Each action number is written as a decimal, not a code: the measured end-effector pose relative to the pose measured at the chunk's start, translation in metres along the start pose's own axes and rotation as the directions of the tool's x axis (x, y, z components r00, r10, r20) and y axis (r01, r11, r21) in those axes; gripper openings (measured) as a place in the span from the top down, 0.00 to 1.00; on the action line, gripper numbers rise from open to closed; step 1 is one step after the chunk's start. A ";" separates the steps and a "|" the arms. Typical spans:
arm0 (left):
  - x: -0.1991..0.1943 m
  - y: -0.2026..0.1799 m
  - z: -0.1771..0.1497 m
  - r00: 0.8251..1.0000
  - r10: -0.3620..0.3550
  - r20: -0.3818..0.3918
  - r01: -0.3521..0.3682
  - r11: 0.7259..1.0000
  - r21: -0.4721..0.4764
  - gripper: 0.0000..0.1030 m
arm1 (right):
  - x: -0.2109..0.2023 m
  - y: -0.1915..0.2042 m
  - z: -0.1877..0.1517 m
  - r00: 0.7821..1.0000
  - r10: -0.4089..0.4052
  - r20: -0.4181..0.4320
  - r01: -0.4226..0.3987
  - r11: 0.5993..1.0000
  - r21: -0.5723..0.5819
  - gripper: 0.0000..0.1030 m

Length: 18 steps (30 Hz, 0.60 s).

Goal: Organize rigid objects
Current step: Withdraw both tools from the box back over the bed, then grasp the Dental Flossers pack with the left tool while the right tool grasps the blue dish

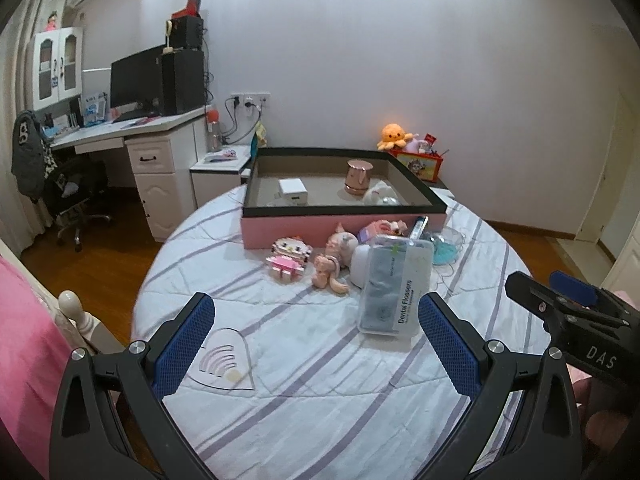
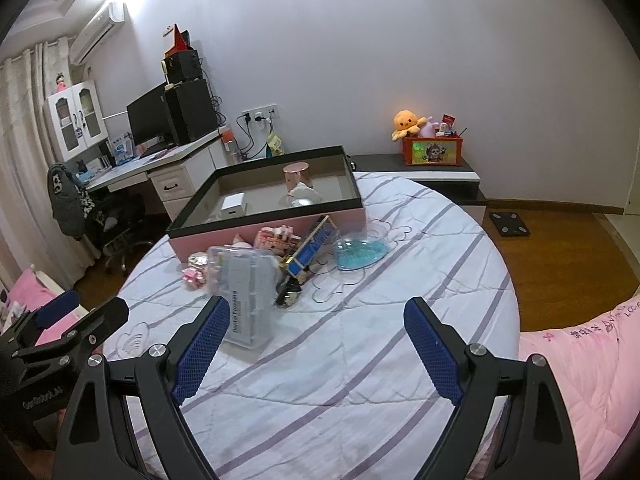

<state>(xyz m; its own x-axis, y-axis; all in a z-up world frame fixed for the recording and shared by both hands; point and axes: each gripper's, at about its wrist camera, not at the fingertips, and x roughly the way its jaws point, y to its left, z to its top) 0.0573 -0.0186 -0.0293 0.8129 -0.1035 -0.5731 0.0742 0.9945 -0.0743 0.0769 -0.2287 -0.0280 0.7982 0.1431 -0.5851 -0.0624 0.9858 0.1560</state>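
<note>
On the bed (image 1: 304,360), the pink box (image 1: 304,232) is the landmark. In front of it, from the left, lie a block toy (image 1: 289,256), a pink doll (image 1: 332,268), a clear floss case (image 1: 396,284) and a blue dish (image 1: 448,246). The left gripper (image 1: 316,344) has its fingers wide apart and holds nothing; the floss case lies just ahead of its right finger. The right gripper (image 2: 316,348) is also spread wide and empty, with the case beside its left finger.
</note>
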 end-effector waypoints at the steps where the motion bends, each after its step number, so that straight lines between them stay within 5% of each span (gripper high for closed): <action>1: 0.004 -0.003 -0.001 1.000 -0.003 -0.007 0.003 1.000 0.003 0.00 | 0.003 -0.003 0.000 1.000 -0.003 -0.004 0.003 1.000 0.001 0.12; 18: 0.105 -0.045 -0.003 0.986 -0.050 -0.159 0.051 0.999 0.004 0.00 | 0.065 -0.055 0.002 0.993 -0.061 -0.098 0.064 0.998 0.028 0.12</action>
<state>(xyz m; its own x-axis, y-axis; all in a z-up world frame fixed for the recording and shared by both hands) 0.1382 -0.0744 -0.0886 0.7057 -0.1545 -0.6915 0.1183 0.9879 -0.1000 0.1340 -0.2741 -0.0729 0.7377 0.0907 -0.6690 0.0056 0.9901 0.1403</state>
